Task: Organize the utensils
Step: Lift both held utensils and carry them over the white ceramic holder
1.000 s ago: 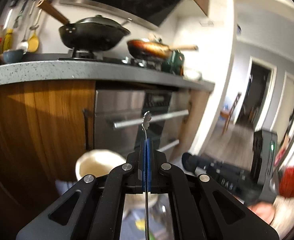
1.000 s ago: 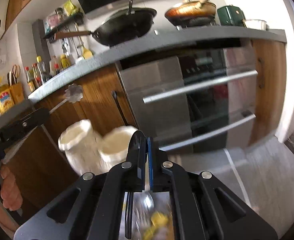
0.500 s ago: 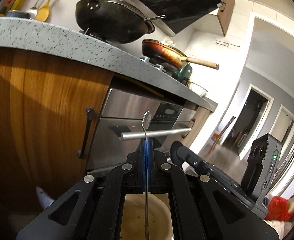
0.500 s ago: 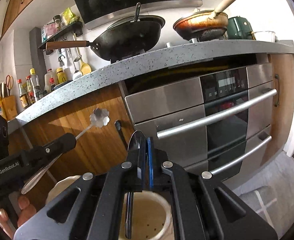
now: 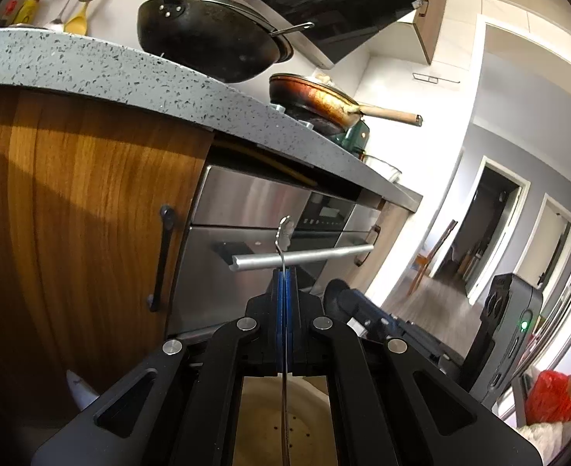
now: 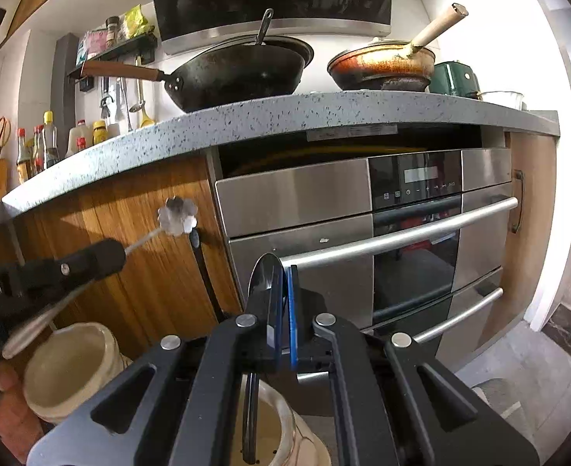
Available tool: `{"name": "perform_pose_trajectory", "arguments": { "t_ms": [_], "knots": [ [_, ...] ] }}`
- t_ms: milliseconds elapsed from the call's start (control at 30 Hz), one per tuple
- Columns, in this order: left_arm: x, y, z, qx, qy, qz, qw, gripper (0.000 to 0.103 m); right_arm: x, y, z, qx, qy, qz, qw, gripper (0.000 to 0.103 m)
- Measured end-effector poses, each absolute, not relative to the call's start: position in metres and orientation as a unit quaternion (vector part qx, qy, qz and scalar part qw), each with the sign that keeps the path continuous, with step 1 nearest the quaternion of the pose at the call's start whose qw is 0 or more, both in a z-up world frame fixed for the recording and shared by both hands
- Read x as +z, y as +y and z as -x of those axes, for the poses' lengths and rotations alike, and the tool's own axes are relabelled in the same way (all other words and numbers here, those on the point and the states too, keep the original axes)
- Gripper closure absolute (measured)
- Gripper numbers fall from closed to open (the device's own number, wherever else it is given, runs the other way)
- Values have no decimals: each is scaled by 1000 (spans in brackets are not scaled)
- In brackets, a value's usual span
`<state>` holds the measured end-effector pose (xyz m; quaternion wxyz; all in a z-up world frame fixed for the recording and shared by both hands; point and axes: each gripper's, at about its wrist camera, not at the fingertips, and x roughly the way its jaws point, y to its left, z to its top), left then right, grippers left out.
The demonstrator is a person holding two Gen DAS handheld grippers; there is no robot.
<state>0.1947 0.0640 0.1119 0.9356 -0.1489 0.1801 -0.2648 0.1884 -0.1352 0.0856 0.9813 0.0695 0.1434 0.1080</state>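
Note:
My left gripper (image 5: 284,272) is shut on a thin silver utensil (image 5: 284,233) with a flower-shaped handle end, seen edge-on; its lower end hangs over a cream ceramic holder (image 5: 308,419). In the right wrist view the same utensil (image 6: 177,216) sticks out of the left gripper (image 6: 103,254) above the left cream holder (image 6: 66,369). My right gripper (image 6: 281,272) is shut on a black spoon (image 6: 264,283), bowl up, its handle reaching into a second cream holder (image 6: 285,431) with drain holes.
A wooden cabinet (image 6: 161,272) and a steel oven (image 6: 363,233) with bar handles stand close ahead under a speckled counter (image 6: 285,116). A black wok (image 6: 238,73) and a frying pan (image 6: 382,64) sit on top. A doorway (image 5: 479,233) opens to the right.
Both grippers have dropped lower and closer to the cabinet front. The cream holders now sit directly under the utensils, with each utensil's lower end over or inside a holder.

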Motion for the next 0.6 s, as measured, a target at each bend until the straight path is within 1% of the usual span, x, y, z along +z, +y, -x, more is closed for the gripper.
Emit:
{"name": "perform_pose_trajectory", "arguments": {
  "t_ms": [200,400,600],
  "knots": [
    [107,66,-196,-269,180,154,934,101,78,-139,-176,136,180,-51,973,101],
    [106,70,-198,-288,178,178,924,101,70,-153,-170,171,234,-99,952,101],
    [106,68,-197,-287,178,176,925,101,71,-155,-171,183,249,-115,944,99]
  ]
}}
